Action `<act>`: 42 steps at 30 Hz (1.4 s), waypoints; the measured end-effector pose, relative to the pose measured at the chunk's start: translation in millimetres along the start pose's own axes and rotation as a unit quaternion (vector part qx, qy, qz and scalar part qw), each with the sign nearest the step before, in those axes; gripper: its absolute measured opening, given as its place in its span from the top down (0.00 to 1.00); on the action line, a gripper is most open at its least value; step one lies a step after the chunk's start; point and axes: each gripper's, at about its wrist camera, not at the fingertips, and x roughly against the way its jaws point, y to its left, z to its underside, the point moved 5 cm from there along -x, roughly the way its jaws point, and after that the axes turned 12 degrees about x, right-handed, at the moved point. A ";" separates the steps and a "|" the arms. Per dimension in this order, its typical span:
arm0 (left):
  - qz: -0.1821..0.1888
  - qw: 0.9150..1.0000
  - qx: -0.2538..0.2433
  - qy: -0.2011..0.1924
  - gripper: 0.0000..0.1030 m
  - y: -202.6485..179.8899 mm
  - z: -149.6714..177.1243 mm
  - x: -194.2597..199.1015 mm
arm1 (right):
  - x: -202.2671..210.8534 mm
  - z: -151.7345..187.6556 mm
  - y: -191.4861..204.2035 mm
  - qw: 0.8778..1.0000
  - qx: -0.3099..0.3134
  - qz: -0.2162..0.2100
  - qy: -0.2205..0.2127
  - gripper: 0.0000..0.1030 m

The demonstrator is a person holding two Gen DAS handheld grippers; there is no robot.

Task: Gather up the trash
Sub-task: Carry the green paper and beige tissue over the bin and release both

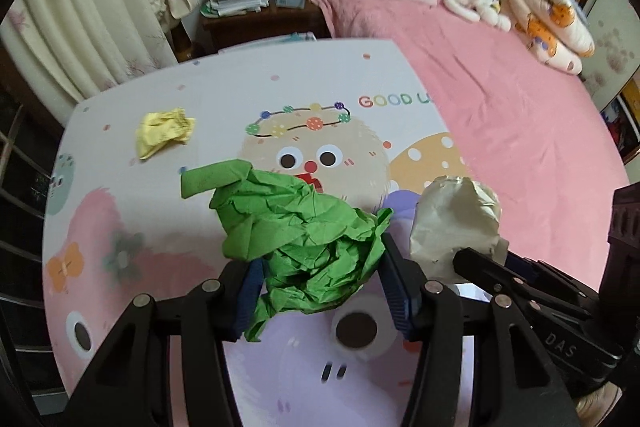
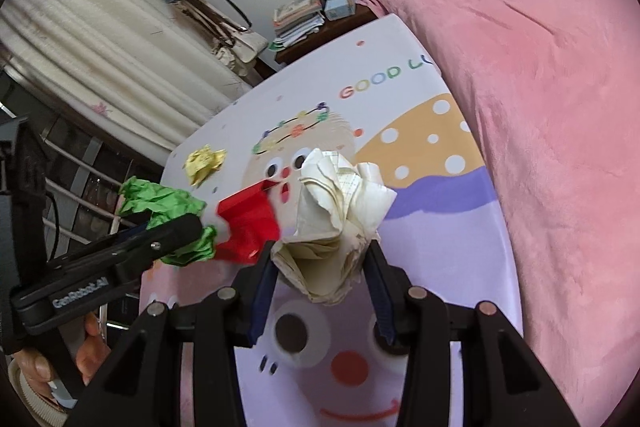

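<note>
- My work surface was a cartoon-printed table, its right edge against a pink bed.
- My left gripper was clamped on the green paper wad, clear of the tabletop.
- My right gripper pinched the cream paper wad.
- A yellow wad lay near the far left edge, a red scrap mid-table, with open tabletop around both.
</note>
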 end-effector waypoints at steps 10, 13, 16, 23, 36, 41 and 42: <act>0.020 0.999 0.003 -0.034 0.49 49.4 66.6 87.1 | 52.2 52.1 71.3 0.999 0.029 -0.007 -0.016 0.58; 0.027 0.999 -0.002 -0.040 0.49 65.1 92.0 110.5 | 67.7 75.2 97.3 0.999 0.035 -0.005 -0.023 0.58; 0.030 0.998 -0.010 -0.048 0.49 82.0 120.6 134.8 | 82.6 100.5 123.2 0.999 0.035 -0.003 -0.031 0.58; 0.033 0.997 -0.033 -0.059 0.49 122.2 193.8 176.7 | 108.2 176.9 180.9 0.999 0.033 0.005 -0.034 0.58; 0.026 0.999 -0.041 0.014 0.49 185.6 330.7 168.8 | 102.4 323.8 237.3 0.997 0.045 0.037 0.043 0.58; 0.022 0.998 -0.045 0.038 0.48 187.9 367.4 144.2 | 83.8 358.6 231.6 0.994 0.046 0.048 0.088 0.58; 0.022 0.998 -0.045 0.041 0.48 187.9 373.9 136.9 | 76.8 366.7 228.0 0.993 0.047 0.051 0.099 0.58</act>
